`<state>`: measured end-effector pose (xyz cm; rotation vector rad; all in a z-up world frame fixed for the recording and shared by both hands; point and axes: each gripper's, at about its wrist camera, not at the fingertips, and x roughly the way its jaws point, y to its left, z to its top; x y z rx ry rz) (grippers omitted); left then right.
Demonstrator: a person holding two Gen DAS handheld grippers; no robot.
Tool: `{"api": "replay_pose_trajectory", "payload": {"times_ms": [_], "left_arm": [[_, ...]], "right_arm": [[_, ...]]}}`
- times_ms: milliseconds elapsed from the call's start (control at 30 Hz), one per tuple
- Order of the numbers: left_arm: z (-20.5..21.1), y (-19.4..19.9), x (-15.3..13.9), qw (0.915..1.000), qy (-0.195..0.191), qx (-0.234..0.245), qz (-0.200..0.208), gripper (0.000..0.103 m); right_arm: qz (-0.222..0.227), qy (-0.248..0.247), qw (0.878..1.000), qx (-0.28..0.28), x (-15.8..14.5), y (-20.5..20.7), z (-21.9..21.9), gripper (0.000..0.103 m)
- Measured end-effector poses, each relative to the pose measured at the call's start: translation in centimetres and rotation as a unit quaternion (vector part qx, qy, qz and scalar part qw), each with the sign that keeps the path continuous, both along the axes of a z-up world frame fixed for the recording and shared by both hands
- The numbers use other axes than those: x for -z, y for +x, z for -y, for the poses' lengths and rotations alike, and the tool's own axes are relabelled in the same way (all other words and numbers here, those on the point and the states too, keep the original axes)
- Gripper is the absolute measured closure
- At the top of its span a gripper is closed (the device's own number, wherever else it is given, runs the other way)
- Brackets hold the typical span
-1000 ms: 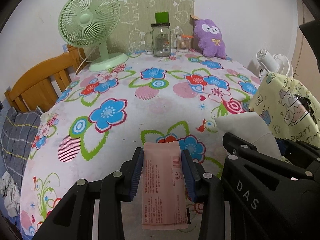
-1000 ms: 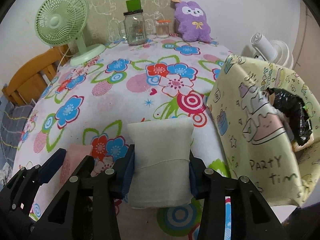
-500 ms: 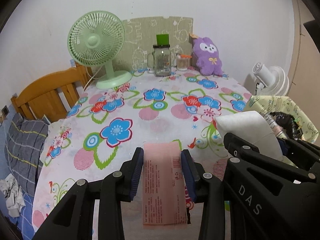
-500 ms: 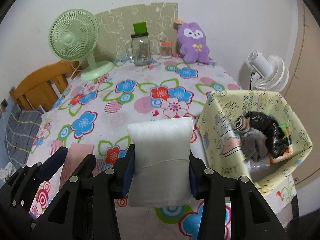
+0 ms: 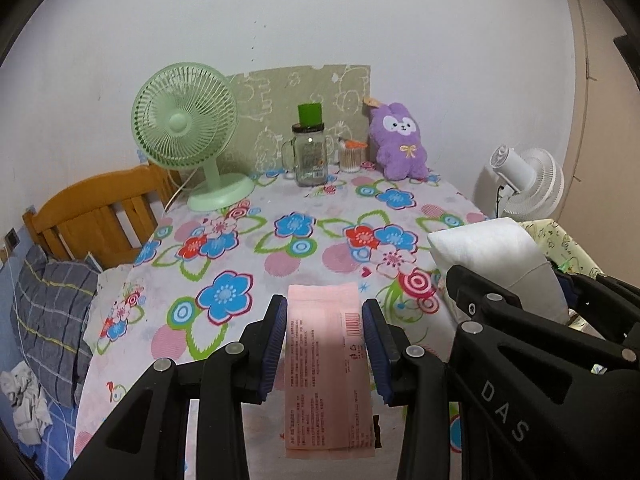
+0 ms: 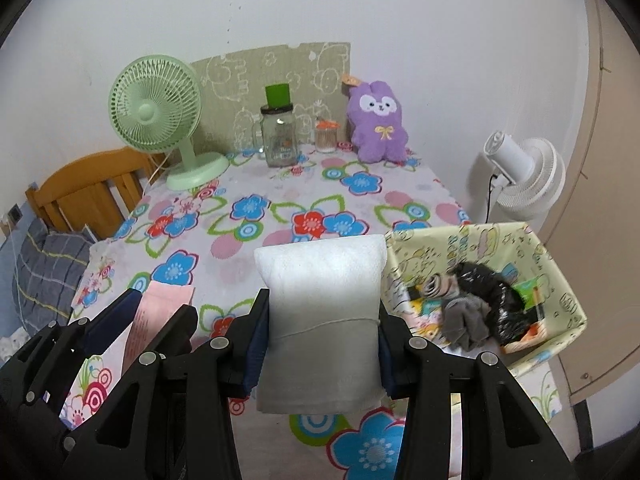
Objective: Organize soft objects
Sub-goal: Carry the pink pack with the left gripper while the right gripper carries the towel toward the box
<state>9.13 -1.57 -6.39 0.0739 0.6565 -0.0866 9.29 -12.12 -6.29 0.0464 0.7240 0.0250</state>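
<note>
We see a pink printed packet (image 5: pixel 328 364) clamped between the pads of the left gripper (image 5: pixel 325 346), held above the flowered tablecloth (image 5: pixel 280 240). Beside it, the right gripper (image 6: pixel 320 344) squeezes a white padded pouch (image 6: pixel 320 320) (a thread crosses it). A yellow fabric bin (image 6: pixel 560 280) holding dark clothes stands at the table's right edge.

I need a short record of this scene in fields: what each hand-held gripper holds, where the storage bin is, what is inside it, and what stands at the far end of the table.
left hand-held gripper: shut on pink packet
right hand-held gripper: shut on white pillow pack
fabric bin: at the table's right edge, open top
bin contents: grey cloth, black bag
far end of table: green fan, glass jar, purple plush
</note>
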Motion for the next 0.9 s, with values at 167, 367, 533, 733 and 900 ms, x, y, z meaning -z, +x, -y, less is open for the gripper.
{"api": "replay_pose_trajectory", "payload": {"times_ms": [167,367,533,733,900], "left_arm": [[1.4,0.2,-0.8,0.9999,-0.001,0.009,0.010,0.064],[3.3,0.5,-1.3,0.9996,0.000,0.023,0.016,0.064],[5.3,0.8,-1.6,0.9990,0.005,0.041,0.018,0.073],[7.4,1.4,-1.4,0.9978,0.006,0.064,0.016,0.075],[8.5,1.6,-0.9,0.9971,0.009,0.076,0.008,0.075]], "right_arm": [[0.014,-0.003,1.000,-0.001,-0.8,-0.1,1.3,0.055],[0.026,-0.008,1.000,0.000,-1.5,0.0,3.3,0.055],[0.033,-0.011,0.999,0.002,-1.8,0.1,4.8,0.055],[0.032,-0.006,0.999,0.017,-1.5,0.5,7.0,0.055],[0.022,0.001,0.999,0.026,-0.8,0.7,8.2,0.055]]}}
